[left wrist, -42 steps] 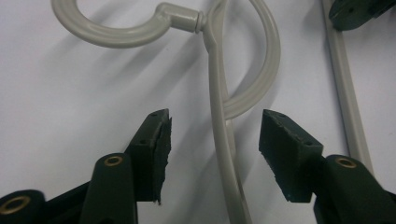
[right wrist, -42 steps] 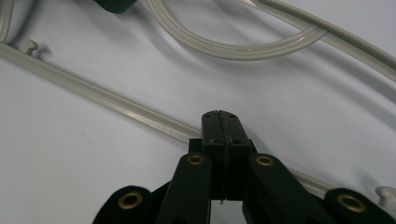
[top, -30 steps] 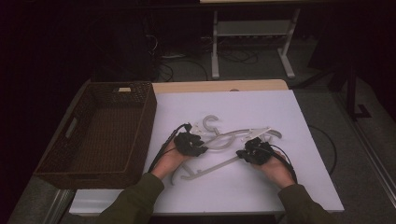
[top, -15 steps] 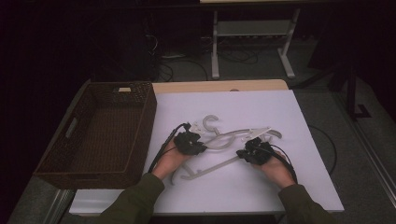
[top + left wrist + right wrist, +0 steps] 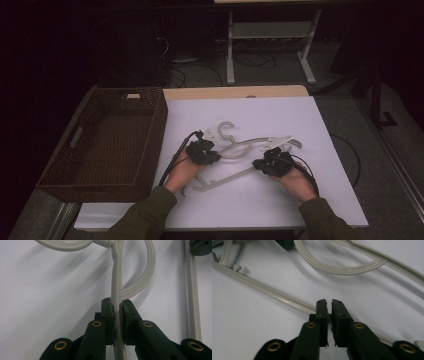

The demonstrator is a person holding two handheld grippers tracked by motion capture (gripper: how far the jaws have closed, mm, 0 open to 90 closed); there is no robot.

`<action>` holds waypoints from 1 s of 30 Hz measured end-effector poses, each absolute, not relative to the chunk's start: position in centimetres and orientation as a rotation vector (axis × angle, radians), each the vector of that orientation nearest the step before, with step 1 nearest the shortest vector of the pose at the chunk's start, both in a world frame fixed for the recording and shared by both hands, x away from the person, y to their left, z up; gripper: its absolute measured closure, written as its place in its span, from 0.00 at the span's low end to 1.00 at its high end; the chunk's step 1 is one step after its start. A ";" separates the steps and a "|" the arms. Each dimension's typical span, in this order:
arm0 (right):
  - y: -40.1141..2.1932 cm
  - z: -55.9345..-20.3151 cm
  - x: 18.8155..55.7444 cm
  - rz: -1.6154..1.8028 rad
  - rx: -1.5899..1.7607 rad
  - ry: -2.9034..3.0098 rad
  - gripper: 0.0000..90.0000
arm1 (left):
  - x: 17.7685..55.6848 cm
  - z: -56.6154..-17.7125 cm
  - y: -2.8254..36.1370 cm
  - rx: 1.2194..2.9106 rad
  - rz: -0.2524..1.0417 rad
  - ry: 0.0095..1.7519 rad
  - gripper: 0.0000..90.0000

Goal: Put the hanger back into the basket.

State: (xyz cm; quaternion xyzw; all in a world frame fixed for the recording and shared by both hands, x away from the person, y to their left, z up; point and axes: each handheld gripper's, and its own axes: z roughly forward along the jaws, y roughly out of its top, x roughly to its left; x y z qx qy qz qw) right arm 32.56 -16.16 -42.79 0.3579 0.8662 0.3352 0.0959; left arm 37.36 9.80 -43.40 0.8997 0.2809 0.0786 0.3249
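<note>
Pale plastic hangers (image 5: 235,148) lie tangled on the white table (image 5: 260,210). My left gripper (image 5: 202,150) sits at their left end, just below a hook (image 5: 227,127). In the left gripper view, the gripper (image 5: 117,302) is shut on a thin hanger bar (image 5: 115,277) that runs straight up from the jaws, with a curved hook (image 5: 147,272) beside it. My right gripper (image 5: 272,162) rests at the right, over a long straight hanger bar (image 5: 225,178). In the right gripper view, the gripper (image 5: 329,301) is shut with a thin slit, and the bar (image 5: 262,288) passes crosswise under the jaws.
A dark wicker basket (image 5: 90,189) stands along the table's left side with nothing in it. Cables trail from both grippers. Beyond the table's far edge stand a metal frame (image 5: 270,35) and floor cables in the dark.
</note>
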 end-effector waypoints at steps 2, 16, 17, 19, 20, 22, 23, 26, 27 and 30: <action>-16.2 -42.6 32.4 1.011 1.058 2.563 0.84 | 37.4 -43.4 9.9 2.357 0.200 0.735 0.91; -18.4 -41.3 30.8 1.216 1.073 2.401 0.19 | 37.4 -42.5 10.3 2.325 0.215 0.760 0.92; -18.8 -41.1 30.5 1.244 1.077 2.384 0.18 | 37.5 -42.3 10.3 2.327 0.218 0.757 0.92; -19.3 -40.8 30.1 1.277 1.069 2.358 0.16 | 37.5 -42.1 10.4 2.322 0.222 0.760 0.92; -20.0 -40.5 29.6 1.298 1.066 2.326 0.16 | 37.4 -41.7 10.5 2.317 0.217 0.768 0.92; -20.7 -40.4 28.9 1.325 1.073 2.291 0.16 | 37.2 -41.3 10.5 2.314 0.222 0.758 0.92; -21.0 -40.3 28.7 1.339 1.078 2.277 0.16 | 37.2 -41.1 10.6 2.308 0.214 0.764 0.92; -21.7 -40.4 28.2 1.348 1.086 2.260 0.16 | 37.1 -40.7 10.6 2.287 0.208 0.779 0.92; -22.3 -40.4 27.8 1.354 1.096 2.248 0.16 | 37.2 -40.4 10.6 2.291 0.212 0.776 0.92; -22.8 -40.3 27.6 1.363 1.102 2.229 0.16 | 37.2 -39.9 10.6 2.292 0.220 0.784 0.92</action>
